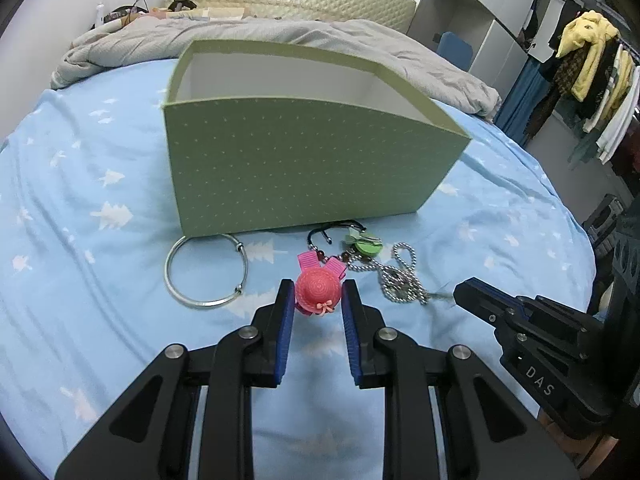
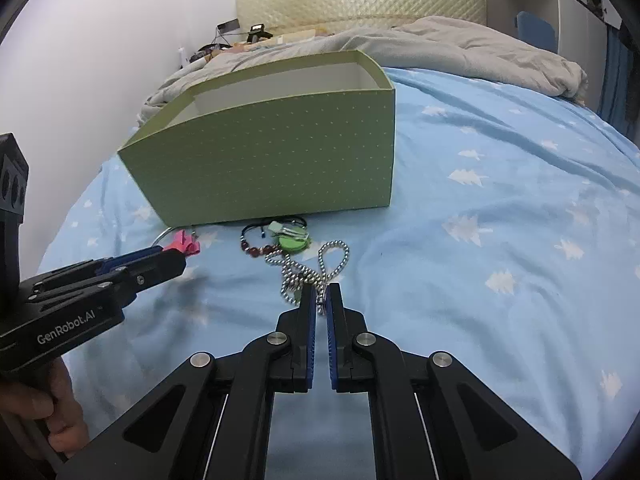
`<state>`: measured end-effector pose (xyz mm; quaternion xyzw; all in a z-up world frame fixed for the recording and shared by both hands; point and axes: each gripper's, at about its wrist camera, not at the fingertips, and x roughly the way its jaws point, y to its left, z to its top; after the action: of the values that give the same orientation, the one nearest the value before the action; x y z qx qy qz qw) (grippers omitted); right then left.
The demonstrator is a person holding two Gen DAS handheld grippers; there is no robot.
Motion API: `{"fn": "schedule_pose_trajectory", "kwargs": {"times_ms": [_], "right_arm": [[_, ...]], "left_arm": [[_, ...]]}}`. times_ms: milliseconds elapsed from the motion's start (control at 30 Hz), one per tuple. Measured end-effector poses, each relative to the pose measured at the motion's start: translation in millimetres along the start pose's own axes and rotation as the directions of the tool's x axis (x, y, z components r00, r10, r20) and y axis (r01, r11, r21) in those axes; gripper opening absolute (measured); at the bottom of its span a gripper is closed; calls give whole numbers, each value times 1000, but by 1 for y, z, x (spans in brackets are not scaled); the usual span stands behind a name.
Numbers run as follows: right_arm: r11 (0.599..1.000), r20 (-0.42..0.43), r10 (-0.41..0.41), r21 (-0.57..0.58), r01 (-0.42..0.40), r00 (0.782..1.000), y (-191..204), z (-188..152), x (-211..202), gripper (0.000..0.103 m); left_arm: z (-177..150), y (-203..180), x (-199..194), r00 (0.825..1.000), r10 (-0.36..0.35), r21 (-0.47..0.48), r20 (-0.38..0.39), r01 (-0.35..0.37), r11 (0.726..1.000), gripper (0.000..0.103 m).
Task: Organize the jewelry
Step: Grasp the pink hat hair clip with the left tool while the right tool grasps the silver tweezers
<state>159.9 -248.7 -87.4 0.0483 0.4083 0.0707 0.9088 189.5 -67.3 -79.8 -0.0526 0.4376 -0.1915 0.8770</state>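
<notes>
Left tongs (image 1: 318, 300) clamp the pink hat clip (image 1: 318, 289), pads on both sides of the brim, clip low over the bed (image 1: 80, 200) or just lifted, can't tell which. Grip sits at the tips, probably so the clip clears the sheet and drops easily. Right tongs (image 2: 321, 300) are nearly together, pinched on the near end of the bead chain (image 2: 312, 268); most of the chain lies looped on the bed. Green box (image 1: 296, 168) stands open just behind the pile, likely the target, so each carry is short. Inside shows white walls only, floor hidden. On the bed by the box front: silver bangle (image 1: 206, 272) touching the box base, red bead bracelet (image 2: 258, 246), green clip (image 1: 362, 244), black cord (image 1: 336, 226). Both pickups look underway, nothing seen boxed.
</notes>
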Motion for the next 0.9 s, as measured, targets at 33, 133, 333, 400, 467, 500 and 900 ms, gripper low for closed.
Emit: {"fn": "schedule_pose_trajectory", "kwargs": {"times_ms": [33,133,333,400,467,500,900], "right_arm": [[1000,2,-1,0,1,1000,2,-1,-4,3],[1000,8,0,5,0,1000,3,-6,-13,3],[1000,21,-7,3,7,1000,10,-16,-36,3],[1000,15,-16,23,16,1000,8,-19,-38,3],[999,-9,10,52,-10,1000,2,-20,-32,4],[998,-20,22,56,-21,1000,0,-22,-28,4],[1000,-32,-19,21,19,999,-7,-21,27,34]], "left_arm": [[-1,-1,-3,1000,-2,-2,1,2,1000,24],[-6,-6,-15,1000,-8,-8,8,8,1000,24],[-15,-10,-36,1000,-4,-8,20,4,1000,24],[-17,-10,-43,1000,-1,-7,25,1,1000,24],[-20,-10,-47,1000,2,-13,28,-2,1000,24],[-22,-10,-49,1000,2,-18,29,-2,1000,24],[-32,-3,-51,1000,15,-41,27,-14,999,24]]}}
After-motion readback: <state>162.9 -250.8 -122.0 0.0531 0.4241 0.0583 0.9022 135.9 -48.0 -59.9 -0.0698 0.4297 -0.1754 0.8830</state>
